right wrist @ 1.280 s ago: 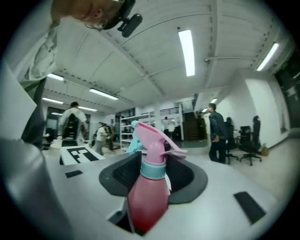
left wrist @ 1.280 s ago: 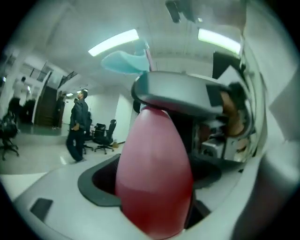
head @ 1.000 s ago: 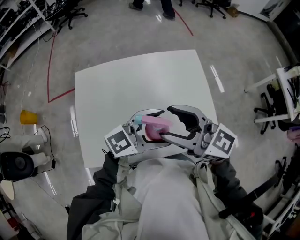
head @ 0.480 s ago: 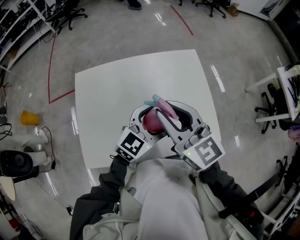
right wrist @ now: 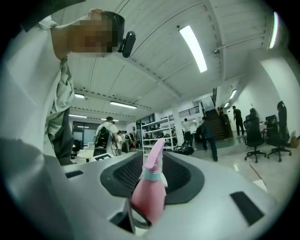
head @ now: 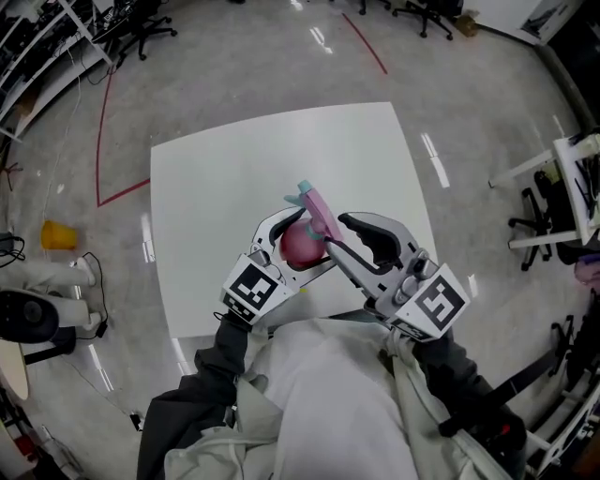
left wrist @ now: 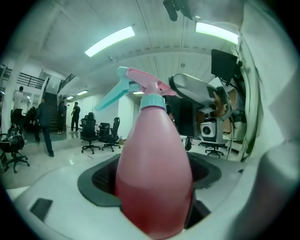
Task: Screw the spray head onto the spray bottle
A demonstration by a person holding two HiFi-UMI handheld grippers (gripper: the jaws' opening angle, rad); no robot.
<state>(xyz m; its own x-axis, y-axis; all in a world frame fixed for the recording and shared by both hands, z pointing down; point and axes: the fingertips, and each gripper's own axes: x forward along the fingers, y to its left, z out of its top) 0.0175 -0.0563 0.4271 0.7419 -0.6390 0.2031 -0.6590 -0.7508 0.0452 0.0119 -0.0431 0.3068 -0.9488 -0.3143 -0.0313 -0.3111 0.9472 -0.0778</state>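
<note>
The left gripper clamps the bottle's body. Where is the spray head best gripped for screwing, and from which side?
Grip the round teal collar under the spray head, not its jutting trigger: a round part turns evenly. Probably come from the side away from the left gripper, which clamps the spray bottle low, jaws across the collar.

One white table (head: 234, 169) is counted. Over its near edge, one spray bottle (head: 298, 247) and one spray head (head: 317, 211) are counted. Two grippers are counted there: the left gripper (head: 302, 242) and the right gripper (head: 335, 234), whose jaws have just been opened further around the spray head. One yellow object (head: 56, 234) is counted left of the table. Office chairs (head: 141, 28) beyond its far edge cannot be counted.
</note>
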